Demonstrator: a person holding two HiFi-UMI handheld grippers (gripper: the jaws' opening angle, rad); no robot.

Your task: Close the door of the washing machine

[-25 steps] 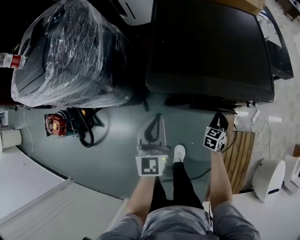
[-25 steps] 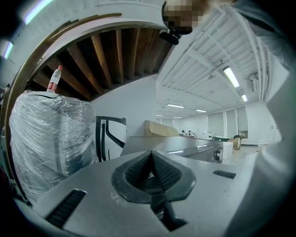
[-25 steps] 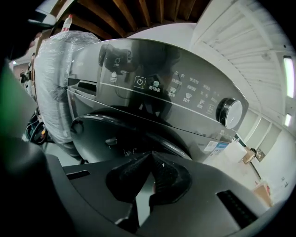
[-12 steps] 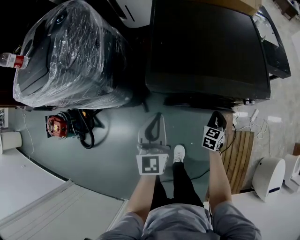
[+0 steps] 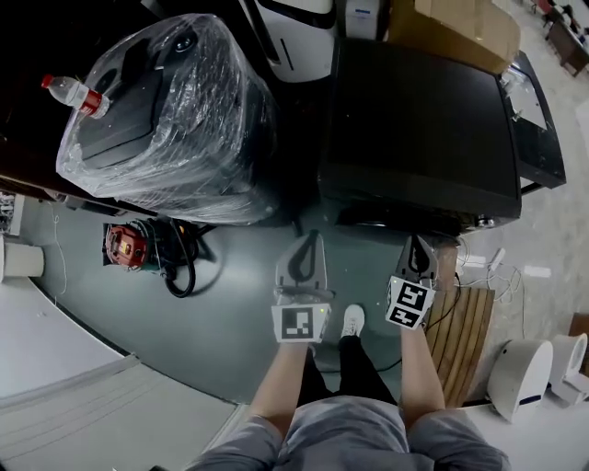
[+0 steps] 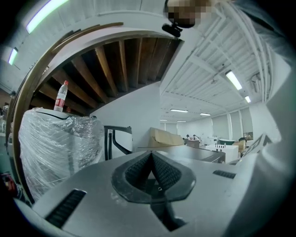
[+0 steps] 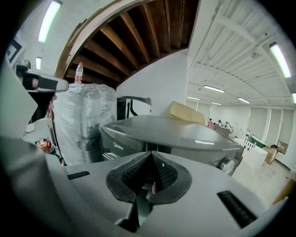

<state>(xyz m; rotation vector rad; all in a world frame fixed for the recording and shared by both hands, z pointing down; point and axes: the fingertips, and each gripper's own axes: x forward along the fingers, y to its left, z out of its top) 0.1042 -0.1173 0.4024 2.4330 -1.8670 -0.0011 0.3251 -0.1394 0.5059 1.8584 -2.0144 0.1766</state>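
Note:
The washing machine (image 5: 423, 129) is a dark grey box seen from above at the top right; its door does not show from here. My left gripper (image 5: 308, 239) is over the floor just in front of the machine's left corner, jaws shut and empty. My right gripper (image 5: 416, 243) is close to the machine's front edge, also shut with nothing in it. In the right gripper view the machine (image 7: 171, 134) fills the middle beyond the shut jaws (image 7: 151, 155), with a round knob (image 7: 226, 165) at its right. In the left gripper view only the machine's top edge (image 6: 194, 152) shows past the shut jaws (image 6: 151, 155).
A plastic-wrapped appliance (image 5: 166, 129) with a water bottle (image 5: 72, 92) on it stands left of the machine. A red tool with cables (image 5: 124, 246) lies on the floor. A wooden pallet (image 5: 465, 331) and a white bin (image 5: 520, 373) are at the right. Cardboard boxes (image 5: 460, 28) sit behind.
Both grippers have risen, the right one more, and it has swung in toward the machine's front. The head view has tilted, showing more behind the machines.

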